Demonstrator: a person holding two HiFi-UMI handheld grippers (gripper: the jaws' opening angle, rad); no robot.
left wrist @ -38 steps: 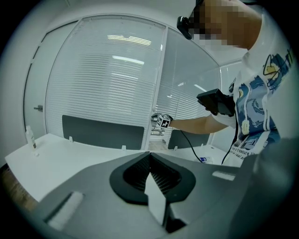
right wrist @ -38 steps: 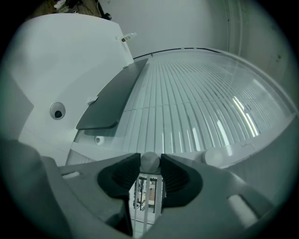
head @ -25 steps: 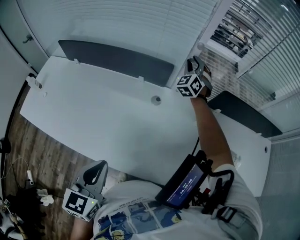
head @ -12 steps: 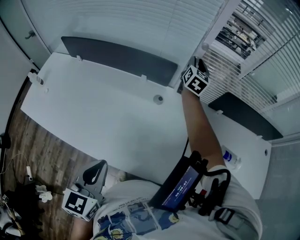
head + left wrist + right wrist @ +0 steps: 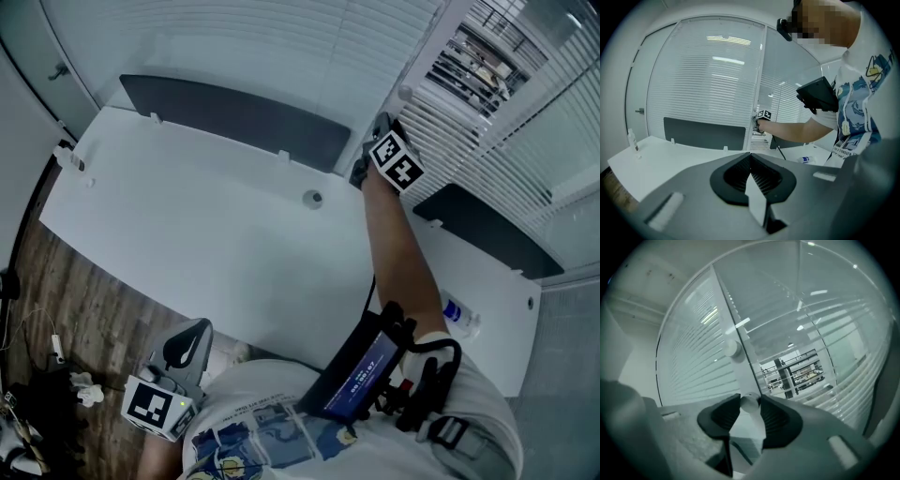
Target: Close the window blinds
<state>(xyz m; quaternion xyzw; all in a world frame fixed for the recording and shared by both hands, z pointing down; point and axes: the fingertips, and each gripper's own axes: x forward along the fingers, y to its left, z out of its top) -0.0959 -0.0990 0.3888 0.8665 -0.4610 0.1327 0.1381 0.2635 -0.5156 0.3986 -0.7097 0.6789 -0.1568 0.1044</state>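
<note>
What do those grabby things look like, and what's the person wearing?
The left gripper and right gripper are grey plastic with black ribbed pads; each carries a white cube with black square markers. The right one's jaws have just been opening, a white round knob between them. The person wears a white short-sleeved T-shirt with blue print and a black strapped-on screen.

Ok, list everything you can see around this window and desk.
Desk: one, white, below the window.
Divider panels: two, dark grey, upright along the desk's far edge.
Blinds: white; left section shut, right section's slats open.
Knobs: two, white, on the window frame.
Bottle: one, clear with blue label, desk's right end.
Grommet: one, grey, desk middle.
Floor: brown wood, left.
Screen device: one, black, strapped at the person's chest.
Left gripper: shut, empty, low beside the desk.
Right gripper: closed on the lower knob; its jaws have just been opening slightly.
</note>
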